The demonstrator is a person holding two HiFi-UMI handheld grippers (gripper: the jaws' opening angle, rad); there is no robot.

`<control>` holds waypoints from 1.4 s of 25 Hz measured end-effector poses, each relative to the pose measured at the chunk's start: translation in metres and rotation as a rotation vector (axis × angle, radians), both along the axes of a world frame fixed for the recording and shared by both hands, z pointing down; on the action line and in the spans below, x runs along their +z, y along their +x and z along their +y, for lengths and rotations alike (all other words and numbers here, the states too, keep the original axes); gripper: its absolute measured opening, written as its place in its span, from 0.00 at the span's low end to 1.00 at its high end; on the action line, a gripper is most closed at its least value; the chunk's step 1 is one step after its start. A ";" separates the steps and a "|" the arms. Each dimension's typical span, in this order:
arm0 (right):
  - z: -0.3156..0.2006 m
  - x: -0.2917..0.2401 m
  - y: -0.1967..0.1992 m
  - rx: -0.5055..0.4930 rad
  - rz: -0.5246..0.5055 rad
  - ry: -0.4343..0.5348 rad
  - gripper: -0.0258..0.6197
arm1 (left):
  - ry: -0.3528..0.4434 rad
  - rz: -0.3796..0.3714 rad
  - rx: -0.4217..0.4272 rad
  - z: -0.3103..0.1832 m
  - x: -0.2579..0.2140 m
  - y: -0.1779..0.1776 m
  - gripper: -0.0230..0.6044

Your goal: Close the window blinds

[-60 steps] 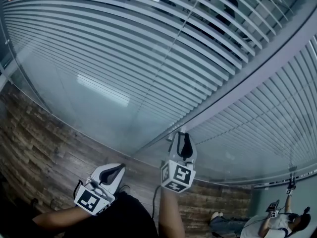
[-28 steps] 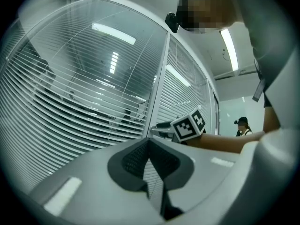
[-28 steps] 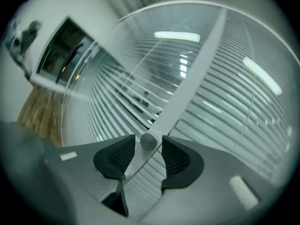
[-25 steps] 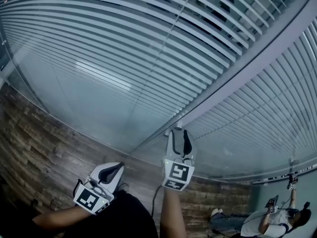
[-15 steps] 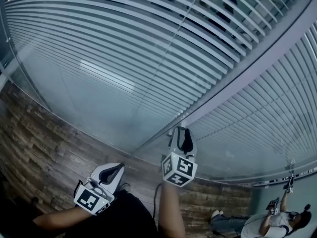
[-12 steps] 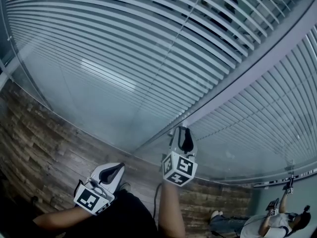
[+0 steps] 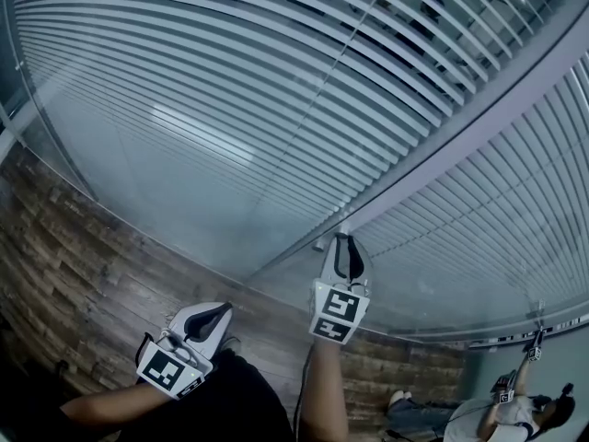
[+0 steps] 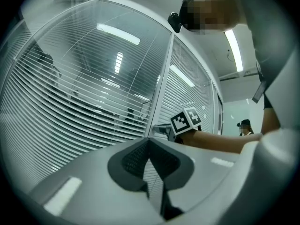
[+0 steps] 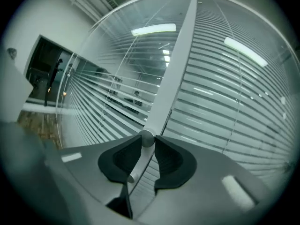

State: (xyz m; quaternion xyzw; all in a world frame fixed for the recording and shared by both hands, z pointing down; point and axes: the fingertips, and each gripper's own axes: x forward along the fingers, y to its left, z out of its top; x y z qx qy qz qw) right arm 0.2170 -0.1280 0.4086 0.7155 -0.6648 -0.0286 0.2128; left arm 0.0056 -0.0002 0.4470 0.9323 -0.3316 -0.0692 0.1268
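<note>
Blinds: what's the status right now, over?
Right gripper has just been closing, now gripping the tilt wand. Left gripper shut, empty. Blinds slats open, not yet closed. Nothing in the way.

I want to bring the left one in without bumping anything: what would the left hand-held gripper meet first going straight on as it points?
The left hand-held gripper would probably meet the glass pane over the blinds, just left of the frame post; nothing shows in between, though depth is unclear.
</note>
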 end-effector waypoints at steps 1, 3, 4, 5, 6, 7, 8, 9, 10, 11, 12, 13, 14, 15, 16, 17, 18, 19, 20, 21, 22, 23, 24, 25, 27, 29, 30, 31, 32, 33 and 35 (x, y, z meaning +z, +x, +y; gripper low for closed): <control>0.000 0.000 -0.001 -0.003 -0.052 0.010 0.19 | -0.003 0.000 0.004 0.002 0.001 0.001 0.03; -0.001 -0.001 -0.002 -0.003 -0.124 0.032 0.25 | -0.003 -0.002 0.007 0.001 -0.002 0.001 0.03; -0.003 -0.002 -0.001 0.004 -0.138 0.042 0.27 | 0.001 -0.003 0.004 -0.001 -0.005 0.001 0.03; -0.004 -0.002 0.000 0.014 -0.145 0.050 0.27 | 0.005 -0.005 0.001 -0.003 -0.006 0.001 0.03; -0.005 -0.001 0.002 0.025 -0.147 0.057 0.26 | 0.006 -0.006 -0.002 -0.003 -0.006 0.001 0.03; -0.005 0.000 0.003 0.036 -0.140 0.060 0.24 | 0.006 -0.006 -0.003 -0.003 -0.005 0.000 0.03; -0.006 0.001 0.003 0.045 -0.117 0.058 0.24 | 0.005 -0.006 -0.004 -0.002 -0.004 0.000 0.03; -0.006 0.001 0.002 0.054 -0.066 0.049 0.24 | 0.002 -0.007 -0.002 -0.002 -0.004 0.000 0.03; -0.007 0.002 0.001 0.059 0.010 0.032 0.24 | -0.002 -0.009 0.000 -0.002 -0.003 0.001 0.03; -0.008 0.002 0.000 0.061 0.094 0.012 0.24 | -0.005 -0.010 0.005 -0.001 -0.002 0.002 0.03; -0.008 0.003 0.000 0.057 0.172 -0.006 0.23 | -0.006 -0.010 0.009 0.000 -0.001 0.003 0.03; -0.007 0.003 0.000 0.050 0.248 -0.023 0.23 | -0.003 -0.010 0.011 0.001 -0.001 0.004 0.03; -0.006 0.003 0.000 0.039 0.334 -0.040 0.23 | 0.001 -0.009 0.011 0.001 -0.002 0.003 0.03; -0.006 0.003 -0.001 0.026 0.437 -0.059 0.23 | 0.000 -0.010 0.010 0.001 -0.003 0.002 0.03; -0.005 0.004 -0.002 0.009 0.546 -0.074 0.23 | -0.005 -0.011 0.011 0.001 -0.003 0.002 0.03; -0.005 0.005 -0.002 -0.011 0.640 -0.083 0.23 | -0.009 -0.011 0.011 0.001 -0.002 0.001 0.03; -0.003 0.006 -0.003 -0.030 0.703 -0.089 0.23 | -0.011 -0.009 0.010 0.002 -0.002 0.000 0.03; -0.002 0.006 -0.004 -0.045 0.731 -0.094 0.23 | -0.013 -0.007 0.010 0.003 -0.001 -0.001 0.03; -0.001 0.006 -0.005 -0.055 0.728 -0.097 0.23 | -0.015 -0.006 0.011 0.004 0.000 -0.002 0.03; -0.001 0.006 -0.006 -0.060 0.692 -0.098 0.24 | -0.017 -0.005 0.015 0.004 0.001 -0.002 0.03; -0.001 0.005 -0.006 -0.061 0.620 -0.091 0.24 | -0.020 -0.005 0.020 0.004 0.001 -0.001 0.03; -0.001 0.004 -0.007 -0.059 0.513 -0.076 0.24 | -0.022 -0.005 0.027 0.004 0.002 0.001 0.03; 0.000 0.003 -0.007 -0.055 0.386 -0.054 0.25 | -0.021 -0.005 0.032 0.004 0.002 0.002 0.03; 0.001 0.002 -0.007 -0.049 0.259 -0.026 0.27 | -0.019 -0.006 0.034 0.002 0.001 0.002 0.03; 0.002 0.000 -0.008 -0.022 0.060 0.030 0.29 | -0.021 -0.007 0.033 -0.002 0.001 0.001 0.03; 0.000 0.000 -0.006 0.018 -0.056 0.075 0.29 | -0.031 -0.005 0.034 -0.003 0.004 0.000 0.03; -0.001 0.000 -0.003 0.038 -0.092 0.093 0.29 | -0.031 -0.004 0.040 -0.003 0.006 0.001 0.03; -0.003 0.000 -0.002 0.054 -0.115 0.107 0.29 | -0.027 -0.005 0.049 -0.003 0.006 0.002 0.03; -0.004 0.000 0.000 0.068 -0.128 0.120 0.30 | -0.022 -0.007 0.054 -0.003 0.005 0.002 0.03; -0.004 0.000 0.001 0.081 -0.137 0.131 0.29 | -0.021 -0.007 0.048 -0.005 0.004 0.001 0.03; -0.005 -0.001 0.004 0.100 -0.147 0.144 0.24 | -0.027 -0.005 0.029 -0.010 0.002 -0.002 0.03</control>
